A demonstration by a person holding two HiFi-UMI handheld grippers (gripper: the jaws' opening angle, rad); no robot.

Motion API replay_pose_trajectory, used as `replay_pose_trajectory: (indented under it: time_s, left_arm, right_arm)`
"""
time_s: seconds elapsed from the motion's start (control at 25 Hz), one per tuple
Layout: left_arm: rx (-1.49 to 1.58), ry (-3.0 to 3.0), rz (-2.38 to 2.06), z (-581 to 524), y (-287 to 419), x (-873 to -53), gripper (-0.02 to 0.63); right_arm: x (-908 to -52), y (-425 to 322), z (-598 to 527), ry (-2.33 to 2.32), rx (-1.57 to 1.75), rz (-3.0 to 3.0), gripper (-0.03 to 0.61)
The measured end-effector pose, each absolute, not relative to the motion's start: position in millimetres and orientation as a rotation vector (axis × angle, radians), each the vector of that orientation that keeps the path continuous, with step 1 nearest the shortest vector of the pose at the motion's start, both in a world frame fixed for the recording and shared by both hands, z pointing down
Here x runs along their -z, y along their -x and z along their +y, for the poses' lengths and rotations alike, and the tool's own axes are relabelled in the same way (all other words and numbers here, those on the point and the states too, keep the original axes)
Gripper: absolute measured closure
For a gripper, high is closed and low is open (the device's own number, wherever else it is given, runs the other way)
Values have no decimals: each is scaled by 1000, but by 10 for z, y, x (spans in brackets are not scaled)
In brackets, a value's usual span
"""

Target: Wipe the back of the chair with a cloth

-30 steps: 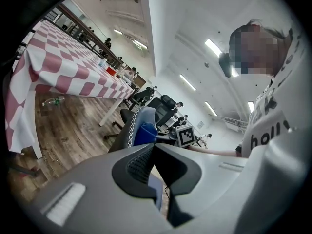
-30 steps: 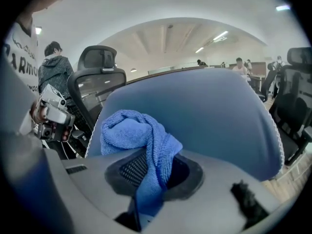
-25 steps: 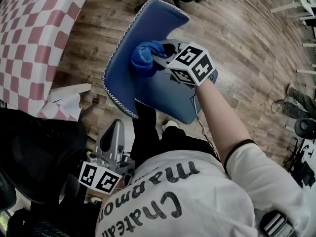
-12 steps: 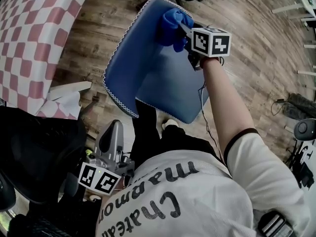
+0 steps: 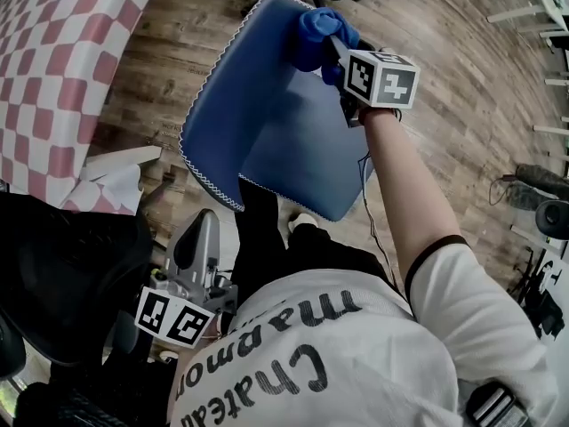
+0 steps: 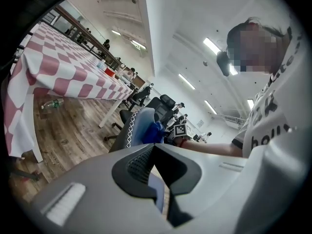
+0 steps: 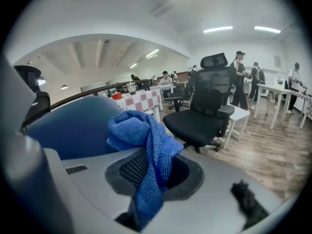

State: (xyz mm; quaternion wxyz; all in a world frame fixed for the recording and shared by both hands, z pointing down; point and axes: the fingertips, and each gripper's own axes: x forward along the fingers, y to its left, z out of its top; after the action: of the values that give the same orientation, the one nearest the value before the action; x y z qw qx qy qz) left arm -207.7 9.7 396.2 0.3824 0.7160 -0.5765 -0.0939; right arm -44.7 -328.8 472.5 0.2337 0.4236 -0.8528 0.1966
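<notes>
The blue chair back with white zigzag edging fills the middle of the head view. My right gripper is shut on a bunched blue cloth, which presses on the chair back near its top edge. In the right gripper view the blue cloth hangs pinched between the jaws, with the chair back just behind it. My left gripper hangs low beside my body, away from the chair. In the left gripper view its jaws are closed together with nothing between them, and the chair back and cloth show beyond.
A table with a red and white checked cloth stands to the left. A black office chair stands beyond the blue one. A dark chair or bag lies at lower left. Wooden floor spreads to the right, with people further back.
My right gripper carried the cloth from the middle of the chair back up to its top edge over the last second. The left gripper stayed low at my side.
</notes>
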Motion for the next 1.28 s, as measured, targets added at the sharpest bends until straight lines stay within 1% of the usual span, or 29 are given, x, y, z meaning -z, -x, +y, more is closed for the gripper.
replay_pose_trajectory:
  time_s: [0.28,0.52,0.8,1.04,1.28]
  left_arm:
    - [232,-1803,-1470,112,1986,-3992,609]
    - [242,-1801,-1508,81,2031,-3956,609]
    - [228,-1798,-1529,82,2092,-3957,609]
    - [248,-1823,-1444,129,1938,-3974,609]
    - [219,-1813,-1442,160,1938,-4052,609]
  right_arm:
    - [-4721,937,-2396,-804,-428,-2466,495]
    - [-4711,1383,-1435,-452,-474,-2541,495]
    - [-4648,1709,-303,31,-457,-2558,495]
    - [-4572,1737,20,213,-429,-2564,495]
    - [-4782,1685,-220,265,-467,-2484,497]
